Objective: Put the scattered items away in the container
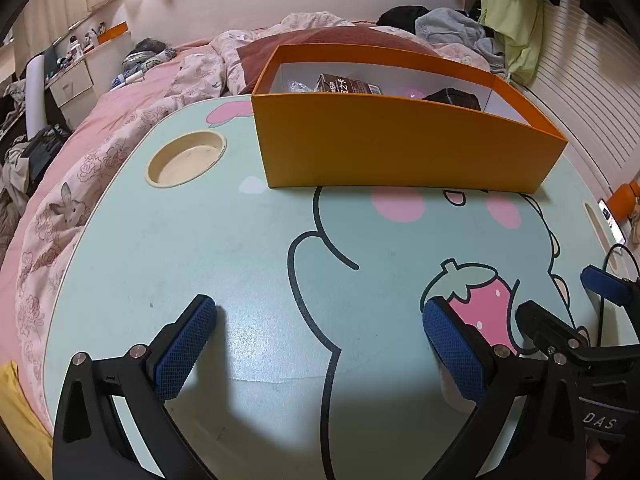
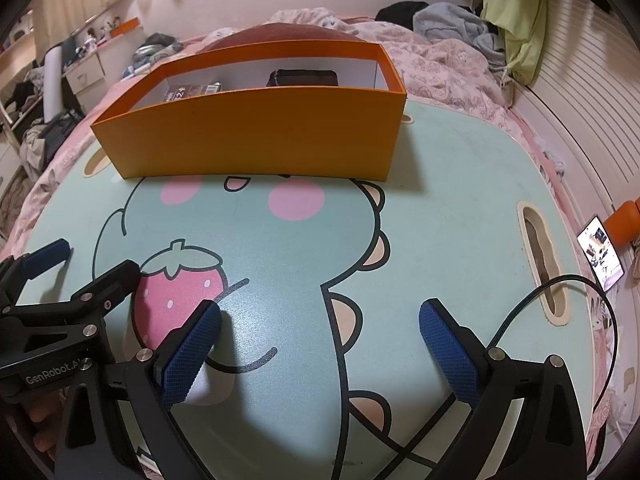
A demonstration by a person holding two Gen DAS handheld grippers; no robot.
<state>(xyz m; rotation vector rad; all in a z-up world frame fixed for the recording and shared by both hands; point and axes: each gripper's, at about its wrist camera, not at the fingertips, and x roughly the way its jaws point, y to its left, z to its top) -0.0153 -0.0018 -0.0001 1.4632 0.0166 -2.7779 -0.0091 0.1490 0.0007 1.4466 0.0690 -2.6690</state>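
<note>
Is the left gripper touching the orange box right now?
Apart. The left wrist view shows the left gripper open, with a wide stretch of bare table between its fingertips and the orange box.

Bed [image 1: 132,92] in pink floral bedding; drawer unit [image 1: 74,84] left of it, clothes heap [image 1: 448,24] at far end.

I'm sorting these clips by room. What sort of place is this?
Most likely a bedroom: a cartoon-printed lap table stands on a bed with a pink floral quilt, clothes are piled behind, and an orange box sits on the table.
</note>
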